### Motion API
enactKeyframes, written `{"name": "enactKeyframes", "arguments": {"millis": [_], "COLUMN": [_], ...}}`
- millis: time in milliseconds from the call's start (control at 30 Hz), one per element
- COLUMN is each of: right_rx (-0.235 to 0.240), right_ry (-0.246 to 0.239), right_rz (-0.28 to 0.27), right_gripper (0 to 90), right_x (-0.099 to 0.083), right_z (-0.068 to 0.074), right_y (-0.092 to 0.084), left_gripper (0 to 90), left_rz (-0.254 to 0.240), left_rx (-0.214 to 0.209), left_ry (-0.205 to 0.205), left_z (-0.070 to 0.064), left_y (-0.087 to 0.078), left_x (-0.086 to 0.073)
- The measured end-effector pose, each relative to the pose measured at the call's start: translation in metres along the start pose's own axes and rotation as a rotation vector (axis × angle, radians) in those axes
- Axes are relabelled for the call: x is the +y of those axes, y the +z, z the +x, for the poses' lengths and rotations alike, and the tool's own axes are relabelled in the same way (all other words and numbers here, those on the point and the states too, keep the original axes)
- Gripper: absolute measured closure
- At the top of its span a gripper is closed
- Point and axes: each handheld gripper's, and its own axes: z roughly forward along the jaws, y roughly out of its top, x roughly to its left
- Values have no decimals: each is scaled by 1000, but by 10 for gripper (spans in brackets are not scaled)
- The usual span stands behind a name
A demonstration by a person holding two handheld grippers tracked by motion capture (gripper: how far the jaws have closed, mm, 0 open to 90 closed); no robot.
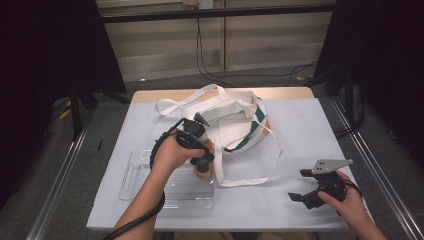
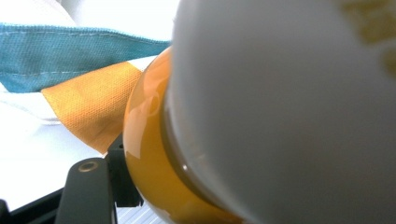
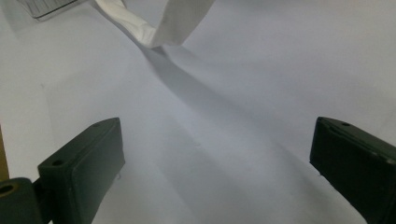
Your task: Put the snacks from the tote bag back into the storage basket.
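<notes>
One orange bottle (image 2: 154, 154) gripped — apparently — by left claw (image 1: 204, 162); right claw (image 3: 215, 163) released; one bag (image 1: 235, 117).

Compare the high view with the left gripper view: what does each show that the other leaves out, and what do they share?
The high view adds the covered table, the clear plastic tray at its near left, long looping straps, and the right gripper, open, at the near right. The left gripper view adds close detail: one of its black fingers against the glossy orange bottle, the bottle's white upper part, and the weave of the tote bag. Shared: the left gripper shut on the orange bottle, beside the tote bag's teal and orange bands.
</notes>
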Motion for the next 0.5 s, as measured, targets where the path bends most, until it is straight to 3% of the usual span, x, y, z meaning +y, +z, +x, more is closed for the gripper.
{"name": "enactKeyframes", "arguments": {"millis": [267, 500], "right_rx": [2, -1], "right_ry": [-1, 0], "right_rz": [-6, 2], "right_gripper": [24, 24], "right_x": [0, 0], "right_z": [0, 0], "right_y": [0, 0], "left_gripper": [319, 317], "left_rz": [1, -4], "left_rx": [2, 1], "left_ry": [15, 4], "left_z": [0, 0], "left_y": [0, 1], "left_x": [0, -2]}}
